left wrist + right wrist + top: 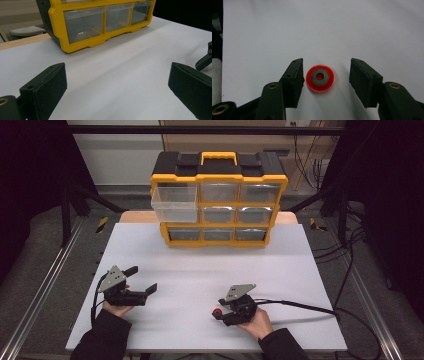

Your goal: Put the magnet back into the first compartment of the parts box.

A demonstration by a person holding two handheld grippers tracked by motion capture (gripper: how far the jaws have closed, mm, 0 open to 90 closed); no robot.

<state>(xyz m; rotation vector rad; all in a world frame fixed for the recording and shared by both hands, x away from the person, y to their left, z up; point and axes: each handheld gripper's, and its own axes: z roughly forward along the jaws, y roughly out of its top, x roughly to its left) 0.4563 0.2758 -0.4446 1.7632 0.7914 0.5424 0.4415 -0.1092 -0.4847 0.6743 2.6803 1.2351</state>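
Note:
A small red disc point(320, 78) with a grey ring at its centre lies flat on the white table. My right gripper point(325, 75) is open and straddles it, the left jaw nearly touching the disc, the right jaw a little apart. From above, the disc point(217, 312) sits at the tip of the right gripper point(220, 312) near the table's front edge. My left gripper point(143, 279) is open with nothing between its jaws, held over the front left of the table. In the left gripper view the open left gripper point(117, 82) faces the organizer point(100, 22).
A yellow and black drawer organizer point(218, 200) with clear drawers stands at the back of the white table point(210, 270). Its top left drawer point(175, 204) is pulled out. Cables point(300, 306) trail right from the right gripper. Metal rails run along both sides.

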